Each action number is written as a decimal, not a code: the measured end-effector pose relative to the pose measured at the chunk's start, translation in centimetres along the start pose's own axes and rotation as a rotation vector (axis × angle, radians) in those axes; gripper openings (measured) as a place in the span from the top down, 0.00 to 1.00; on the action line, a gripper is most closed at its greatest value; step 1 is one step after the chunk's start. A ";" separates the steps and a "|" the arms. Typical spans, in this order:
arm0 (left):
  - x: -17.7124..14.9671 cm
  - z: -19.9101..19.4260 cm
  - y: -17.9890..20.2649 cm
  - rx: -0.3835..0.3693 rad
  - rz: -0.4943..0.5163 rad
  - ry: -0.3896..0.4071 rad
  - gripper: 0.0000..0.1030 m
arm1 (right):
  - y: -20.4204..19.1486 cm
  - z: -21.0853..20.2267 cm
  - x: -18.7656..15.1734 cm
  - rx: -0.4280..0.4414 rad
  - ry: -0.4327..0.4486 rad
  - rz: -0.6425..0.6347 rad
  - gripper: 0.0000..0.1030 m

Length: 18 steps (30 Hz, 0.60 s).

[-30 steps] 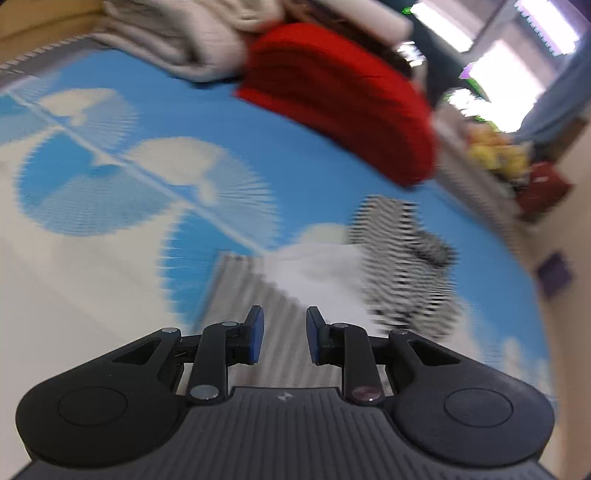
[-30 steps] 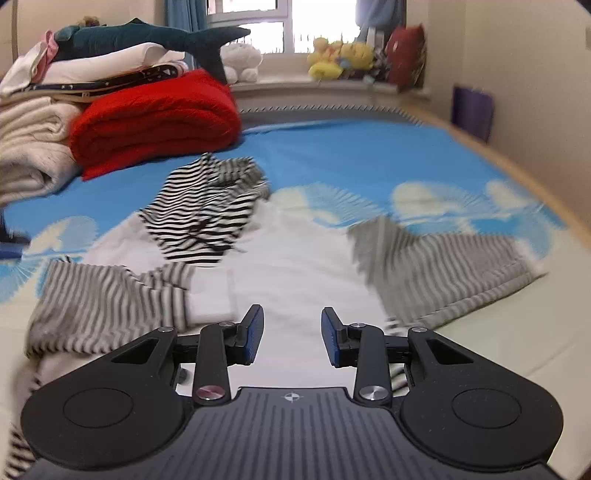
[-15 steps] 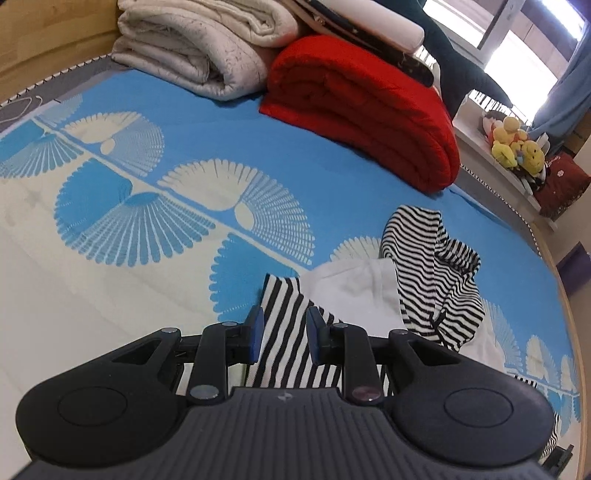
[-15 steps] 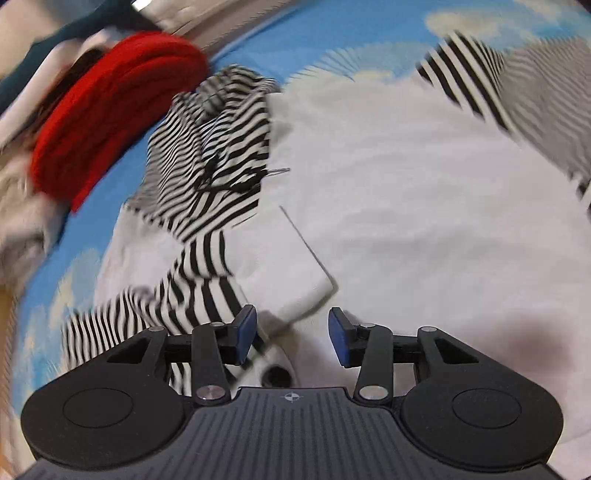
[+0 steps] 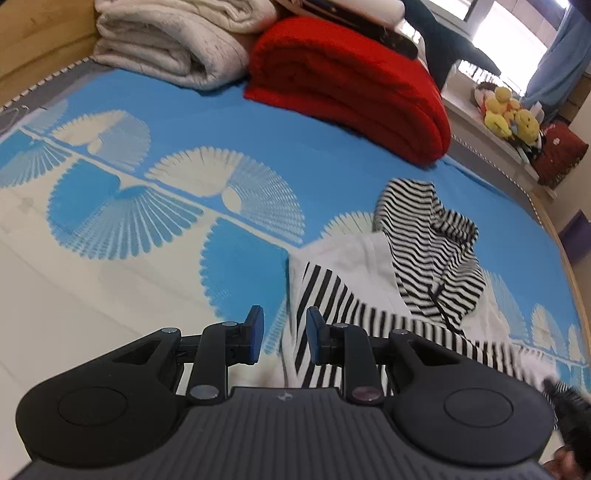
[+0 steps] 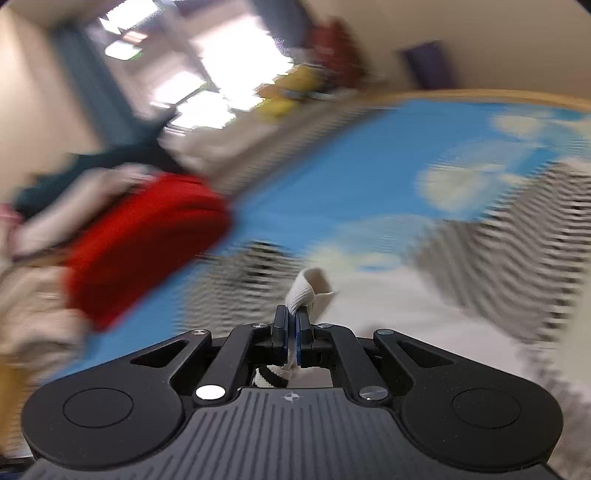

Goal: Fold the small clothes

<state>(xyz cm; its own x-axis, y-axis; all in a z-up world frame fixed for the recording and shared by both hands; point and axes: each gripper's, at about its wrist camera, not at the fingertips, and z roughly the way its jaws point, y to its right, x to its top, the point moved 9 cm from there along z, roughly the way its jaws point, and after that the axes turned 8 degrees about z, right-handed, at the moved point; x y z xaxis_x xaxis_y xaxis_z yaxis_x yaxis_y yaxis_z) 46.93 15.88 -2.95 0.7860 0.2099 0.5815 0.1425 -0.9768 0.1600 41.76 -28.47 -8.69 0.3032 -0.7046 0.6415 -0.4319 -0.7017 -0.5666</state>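
Bright window (image 5: 491,22), blue curtain (image 5: 557,55), beige wall (image 6: 517,40), wooden bed frame (image 5: 40,40), blue fan-patterned sheet (image 5: 184,155).

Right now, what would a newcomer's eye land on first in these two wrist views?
The folded red blanket at the far side of the blue fan-patterned bedspread, beside a folded cream blanket. Then the black-and-white striped hoodie lying nearer on the bedspread, with the left gripper over its striped sleeve, jaws apart. In the blurred right view, the right gripper has just closed its jaws on a white ribbed cuff.
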 end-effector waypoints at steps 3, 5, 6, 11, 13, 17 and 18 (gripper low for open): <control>-0.8 0.9 0.9 -0.024 -0.005 -0.040 0.75 | 6.0 1.6 -0.4 -0.255 -0.088 0.038 0.97; -1.4 1.5 1.7 -0.045 -0.006 -0.067 0.75 | 8.5 2.3 -0.6 -0.300 -0.152 0.133 0.93; -1.7 1.8 2.2 -0.054 -0.002 -0.078 0.75 | 9.3 2.4 -0.4 -0.312 -0.168 0.162 0.92; -3.9 3.6 5.0 -0.093 0.050 -0.146 0.75 | 7.9 1.8 1.5 -0.246 -0.098 0.128 0.92; -5.1 4.4 6.1 -0.112 0.074 -0.182 0.75 | 7.5 2.3 1.0 -0.179 -0.160 0.156 0.92; -7.4 6.3 7.5 -0.149 0.089 -0.244 0.73 | 9.5 3.4 -0.1 -0.258 -0.258 0.183 0.90; -8.2 7.0 7.7 -0.151 0.089 -0.269 0.72 | 10.5 3.7 0.0 -0.282 -0.263 0.209 0.84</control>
<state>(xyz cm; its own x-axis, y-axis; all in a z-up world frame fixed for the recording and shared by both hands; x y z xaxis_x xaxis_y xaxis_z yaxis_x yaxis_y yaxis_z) 45.77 6.38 -12.08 0.9249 0.0858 0.3704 -0.0088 -0.9691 0.2464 40.35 -36.23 -16.50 0.3754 -0.8567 0.3537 -0.7110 -0.5110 -0.4831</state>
